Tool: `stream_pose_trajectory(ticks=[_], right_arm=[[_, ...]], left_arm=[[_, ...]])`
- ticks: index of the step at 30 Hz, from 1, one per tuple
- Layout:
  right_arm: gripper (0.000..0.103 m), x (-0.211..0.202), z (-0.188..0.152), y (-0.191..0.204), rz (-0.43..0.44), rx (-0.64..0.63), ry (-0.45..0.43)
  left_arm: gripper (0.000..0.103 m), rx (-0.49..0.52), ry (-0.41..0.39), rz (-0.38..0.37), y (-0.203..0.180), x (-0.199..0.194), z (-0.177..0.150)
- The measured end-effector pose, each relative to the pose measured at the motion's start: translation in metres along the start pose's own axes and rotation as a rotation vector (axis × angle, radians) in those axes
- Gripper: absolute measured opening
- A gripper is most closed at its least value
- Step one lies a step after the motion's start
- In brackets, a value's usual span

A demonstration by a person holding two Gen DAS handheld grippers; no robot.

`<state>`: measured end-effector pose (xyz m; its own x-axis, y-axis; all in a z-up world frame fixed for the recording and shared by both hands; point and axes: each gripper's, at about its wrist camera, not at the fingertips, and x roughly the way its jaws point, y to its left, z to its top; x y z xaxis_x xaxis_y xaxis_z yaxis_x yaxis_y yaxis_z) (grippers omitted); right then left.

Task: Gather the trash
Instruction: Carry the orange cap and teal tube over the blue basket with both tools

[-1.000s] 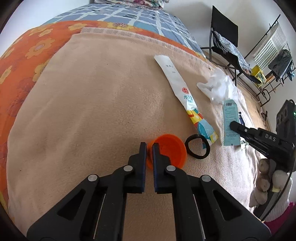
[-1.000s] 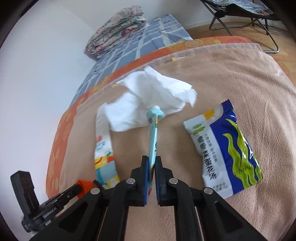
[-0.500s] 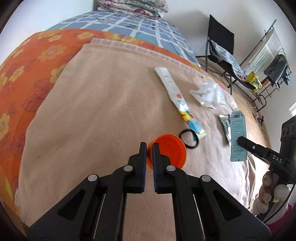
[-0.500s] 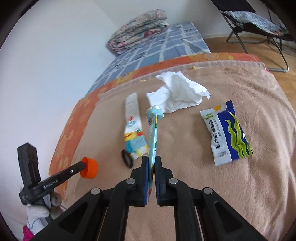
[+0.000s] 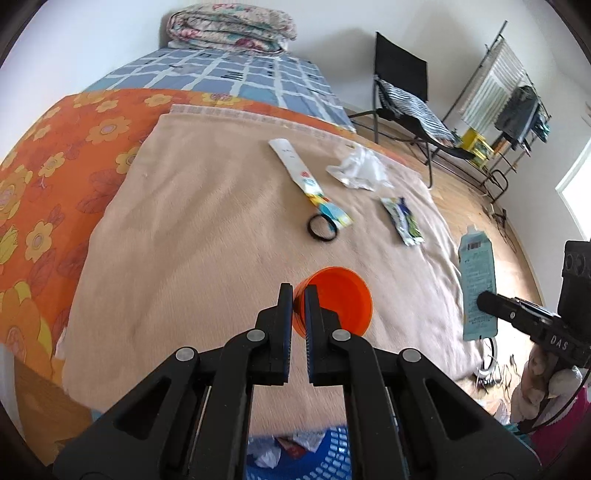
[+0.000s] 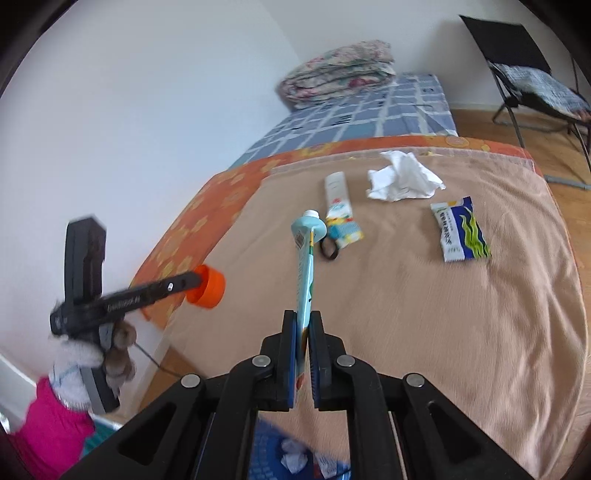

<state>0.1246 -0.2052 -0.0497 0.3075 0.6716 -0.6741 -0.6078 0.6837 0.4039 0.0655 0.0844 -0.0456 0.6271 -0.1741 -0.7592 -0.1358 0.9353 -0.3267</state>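
My left gripper [image 5: 298,299] is shut on the rim of an orange cap [image 5: 340,302], held above the near edge of the beige blanket [image 5: 192,229]; the right wrist view shows the orange cap [image 6: 208,286] at the left. My right gripper [image 6: 303,325] is shut on a light-blue tube [image 6: 306,266], nozzle pointing away; the tube [image 5: 476,288] also shows at the right of the left wrist view. On the blanket lie a long white wrapper [image 5: 306,177], a black ring [image 5: 322,228], crumpled tissue [image 5: 360,168] and a blue-green snack packet [image 6: 461,229].
A blue basket [image 5: 332,454] with scraps inside sits below both grippers at the bed's near edge. A folded quilt [image 5: 232,26] lies at the bed's far end. A black chair [image 5: 406,92] and a drying rack [image 5: 509,92] stand on the wooden floor to the right.
Both grippers have risen and pulled back from the blanket toward its near edge, each keeping its item. The blue basket has come into view below them.
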Motion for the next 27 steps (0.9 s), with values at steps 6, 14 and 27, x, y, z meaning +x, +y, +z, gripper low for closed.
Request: stream_pose_trajectory(ticks=[6,14,27], right_arm=[[0.004,-0.026,-0.038,0.028,0.007,-0.088,0.006],[0.004,-0.038,-0.079,0.040,0.016,-0.138,0.047],[0.004,-0.019,-0.138,0.064,0.026,-0.239,0.205]], left_arm=[[0.004,0.041,0.016,-0.012,-0.013,-0.021,-0.031],[0.004,0.087,0.078,-0.021,-0.028,-0.027,-0.079],[0.004,0.150,0.249,0.018,-0.036,0.001,-0.156]])
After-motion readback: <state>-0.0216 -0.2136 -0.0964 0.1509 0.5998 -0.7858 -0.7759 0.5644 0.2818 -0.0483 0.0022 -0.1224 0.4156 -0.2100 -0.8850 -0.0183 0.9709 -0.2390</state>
